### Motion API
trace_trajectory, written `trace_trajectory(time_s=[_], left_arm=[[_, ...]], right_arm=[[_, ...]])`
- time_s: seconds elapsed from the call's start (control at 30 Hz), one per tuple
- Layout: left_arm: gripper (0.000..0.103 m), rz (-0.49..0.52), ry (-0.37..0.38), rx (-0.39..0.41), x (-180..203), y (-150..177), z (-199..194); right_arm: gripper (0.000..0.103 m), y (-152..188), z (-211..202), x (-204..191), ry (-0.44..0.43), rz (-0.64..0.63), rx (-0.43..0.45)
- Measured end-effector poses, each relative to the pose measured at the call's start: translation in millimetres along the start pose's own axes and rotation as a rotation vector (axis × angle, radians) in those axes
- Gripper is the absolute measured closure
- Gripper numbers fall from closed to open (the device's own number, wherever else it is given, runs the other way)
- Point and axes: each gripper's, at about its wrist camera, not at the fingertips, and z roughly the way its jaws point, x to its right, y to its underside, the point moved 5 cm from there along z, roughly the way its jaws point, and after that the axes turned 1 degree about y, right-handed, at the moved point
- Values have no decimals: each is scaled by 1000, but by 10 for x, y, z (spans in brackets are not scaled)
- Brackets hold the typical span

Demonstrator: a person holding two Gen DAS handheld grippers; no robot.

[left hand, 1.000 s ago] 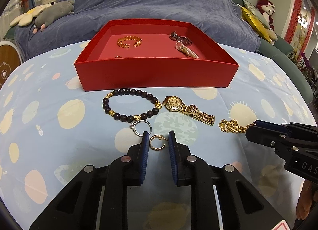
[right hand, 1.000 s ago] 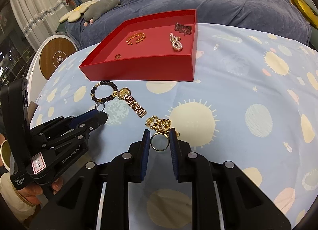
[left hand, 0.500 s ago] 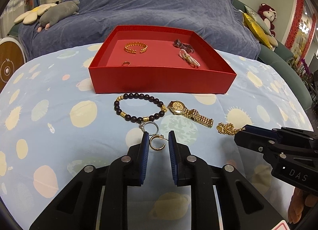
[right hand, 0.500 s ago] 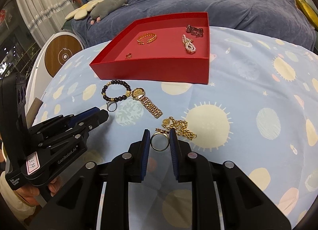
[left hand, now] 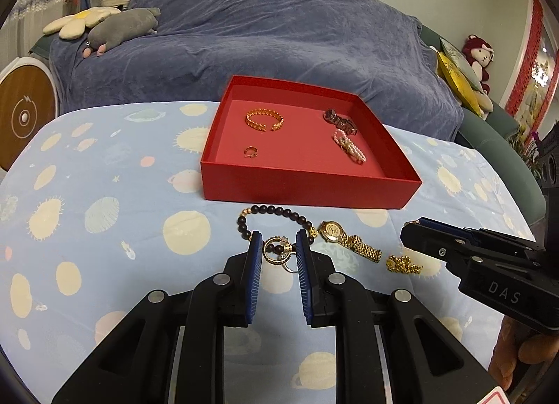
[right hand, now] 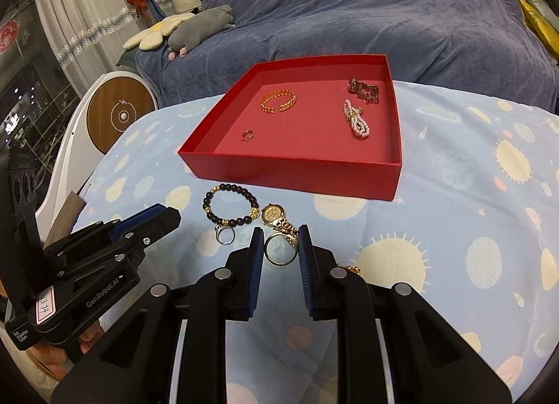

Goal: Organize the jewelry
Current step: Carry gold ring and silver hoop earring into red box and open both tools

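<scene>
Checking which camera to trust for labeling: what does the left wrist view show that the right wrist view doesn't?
Only the left wrist view: the gold hoop in the left gripper, and a red plush monkey. Only the right wrist view: the gold ring in the right gripper, and curtains. Both: the red box, beaded bracelet and gold watch.

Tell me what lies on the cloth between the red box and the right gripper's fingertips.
In the right wrist view, the dark bead bracelet and gold watch lie between the red box and the right gripper, which holds a gold ring.
</scene>
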Motion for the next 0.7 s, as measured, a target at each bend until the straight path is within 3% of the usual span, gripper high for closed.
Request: trace_trajectory(time_s=[0.2,0.4,0.47,0.7], left_arm=[[86,-6,-6,42,-49,-213,-62],[86,-2,19,91,-47,-662,-11],[86,31,-11,105,-33,-792,102],[86,53,-38,36,-127,-860,658]], right_arm=[[84,-262,-53,87,22,5,54],[84,-685,-16,268,50,23,111],[84,-796,95,328,65,23,112],[84,-889,528,479,89,23,57]])
